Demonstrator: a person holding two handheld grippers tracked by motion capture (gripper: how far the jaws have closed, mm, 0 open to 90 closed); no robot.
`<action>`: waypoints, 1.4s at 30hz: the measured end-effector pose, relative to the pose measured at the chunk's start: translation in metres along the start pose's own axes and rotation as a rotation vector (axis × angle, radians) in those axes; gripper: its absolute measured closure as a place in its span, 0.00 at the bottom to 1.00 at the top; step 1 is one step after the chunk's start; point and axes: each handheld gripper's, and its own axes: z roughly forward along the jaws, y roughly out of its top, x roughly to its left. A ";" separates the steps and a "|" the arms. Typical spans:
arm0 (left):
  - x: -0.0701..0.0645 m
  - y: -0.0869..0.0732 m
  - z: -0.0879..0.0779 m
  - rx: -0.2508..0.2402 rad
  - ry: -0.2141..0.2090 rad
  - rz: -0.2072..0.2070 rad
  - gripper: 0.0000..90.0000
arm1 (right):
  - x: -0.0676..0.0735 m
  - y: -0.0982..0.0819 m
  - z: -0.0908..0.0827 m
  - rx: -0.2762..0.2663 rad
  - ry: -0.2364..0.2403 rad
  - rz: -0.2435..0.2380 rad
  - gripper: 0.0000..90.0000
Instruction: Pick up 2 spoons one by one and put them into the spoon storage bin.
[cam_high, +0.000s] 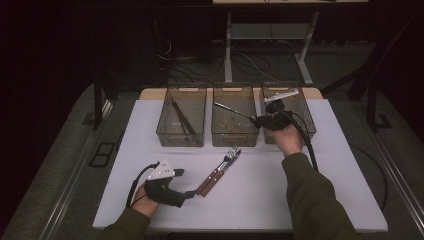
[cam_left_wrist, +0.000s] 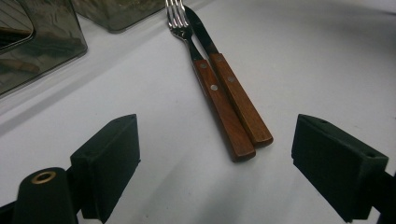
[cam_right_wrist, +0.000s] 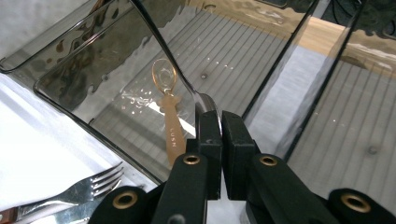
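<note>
Where the right hand-held gripper (cam_right_wrist: 219, 122) clamps it, slim shiny spoon (cam_right_wrist: 205, 100).

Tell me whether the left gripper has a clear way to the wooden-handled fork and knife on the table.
Probably yes. The left gripper stands open, and the fork and knife lie side by side just ahead of it on bare table, nothing between.

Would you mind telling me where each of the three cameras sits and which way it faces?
High view: above the person's side, looking forward and down on the table; both sleeves and each hand-held gripper show.
Left gripper view: rides the left hand-held gripper, looking along its open jaws at the fork and knife.
Right gripper view: rides the right hand-held gripper, shut on a spoon over the middle bin.
Shared: all three show the fork.
</note>
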 end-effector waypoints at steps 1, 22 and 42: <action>0.000 0.000 0.000 0.000 -0.001 -0.001 0.16 | 0.001 0.000 0.002 0.003 0.002 0.002 0.97; 0.000 0.000 0.000 0.000 -0.003 0.002 0.16 | 0.008 0.000 0.016 0.017 0.018 -0.035 0.79; 0.001 0.000 0.000 0.017 0.002 0.018 0.15 | -0.007 -0.020 -0.011 -0.067 0.118 -0.033 0.44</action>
